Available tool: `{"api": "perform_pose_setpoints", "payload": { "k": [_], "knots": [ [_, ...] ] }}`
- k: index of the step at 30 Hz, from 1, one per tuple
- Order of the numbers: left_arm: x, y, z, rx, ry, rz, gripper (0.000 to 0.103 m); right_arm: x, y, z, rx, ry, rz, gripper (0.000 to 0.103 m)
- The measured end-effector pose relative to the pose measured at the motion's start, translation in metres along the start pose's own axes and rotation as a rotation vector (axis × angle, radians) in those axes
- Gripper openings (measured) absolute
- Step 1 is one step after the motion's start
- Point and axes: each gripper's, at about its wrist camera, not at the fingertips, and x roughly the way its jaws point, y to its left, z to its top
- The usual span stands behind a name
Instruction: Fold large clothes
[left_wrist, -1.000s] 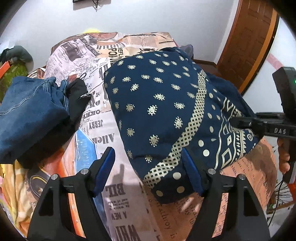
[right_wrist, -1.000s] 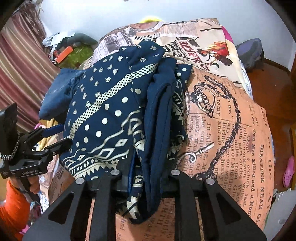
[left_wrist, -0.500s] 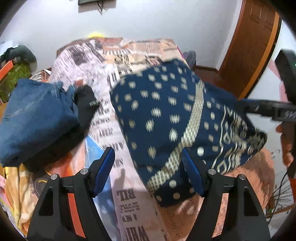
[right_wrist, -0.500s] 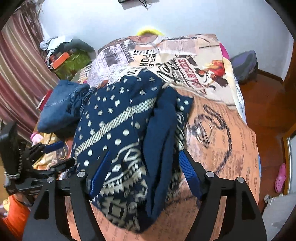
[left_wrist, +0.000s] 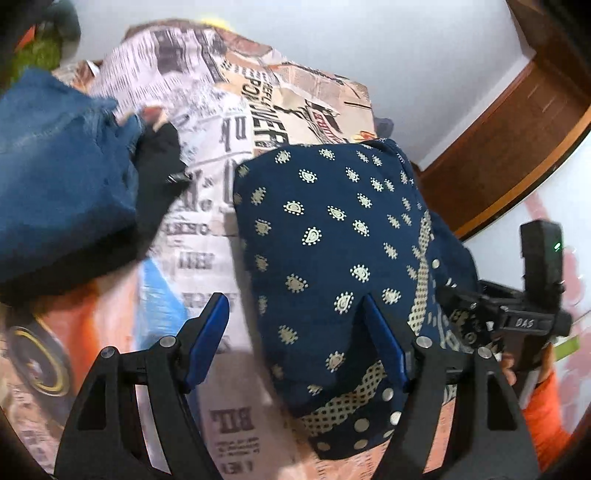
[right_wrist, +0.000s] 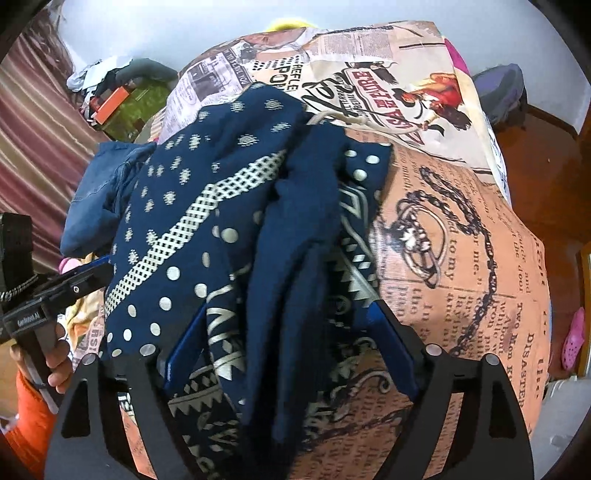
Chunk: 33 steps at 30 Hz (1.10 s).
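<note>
Lying bunched on the newspaper-print bedspread (right_wrist: 461, 229), navy patterned garment (left_wrist: 332, 236) sits between right gripper (right_wrist: 291, 350) fingers, jaws opening, no pinch; left gripper (left_wrist: 295, 332) spread at its edge.

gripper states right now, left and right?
Left gripper: open, holding nothing; the navy patterned garment's edge lies between its fingers.
Right gripper: jaws opening, garment between them, no longer pinched.
</note>
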Motion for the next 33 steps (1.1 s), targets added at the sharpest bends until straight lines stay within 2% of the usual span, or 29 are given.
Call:
{"api": "perform_pose_setpoints", "payload": {
  "k": [2,5,9,11,14,17,19,20,22,24,29,33],
  "knots": [
    [0.007,0.003,0.003,-0.030,0.023,-0.043,0.079,0.001,-0.005,0.001,0.010,0.002,0.009,0.095],
    [0.021,0.008,0.006,-0.070,0.049,-0.092,0.085,0.009,-0.009,0.003,0.037,0.025,0.056,0.095],
    [0.035,0.015,0.012,-0.142,0.077,-0.159,0.088,0.016,-0.014,0.006,0.099,0.047,0.164,0.095],
    [0.041,0.017,0.014,-0.173,0.091,-0.180,0.089,0.019,-0.014,0.008,0.131,0.057,0.206,0.095],
    [0.047,0.017,0.015,-0.182,0.101,-0.186,0.091,0.022,-0.011,0.010,0.125,0.057,0.217,0.091],
    [0.052,0.016,0.017,-0.191,0.110,-0.192,0.091,0.022,-0.008,0.007,0.121,0.058,0.229,0.081],
    [0.052,0.016,0.017,-0.194,0.110,-0.192,0.090,0.021,-0.008,0.008,0.126,0.055,0.240,0.067],
    [0.051,0.014,0.017,-0.188,0.107,-0.189,0.086,0.020,-0.010,0.009,0.130,0.052,0.247,0.063],
    [0.046,0.010,0.016,-0.160,0.094,-0.174,0.076,0.013,-0.010,0.010,0.132,0.039,0.252,0.043],
    [0.037,0.003,0.014,-0.124,0.074,-0.159,0.066,0.009,-0.008,0.012,0.131,0.030,0.252,0.035],
    [0.013,-0.007,0.011,-0.086,0.045,-0.145,0.055,-0.005,0.010,0.012,0.097,0.011,0.229,0.028],
    [-0.018,-0.005,0.016,-0.076,0.007,-0.140,0.052,-0.018,0.034,0.018,0.055,-0.008,0.233,0.026]
  ]
}}
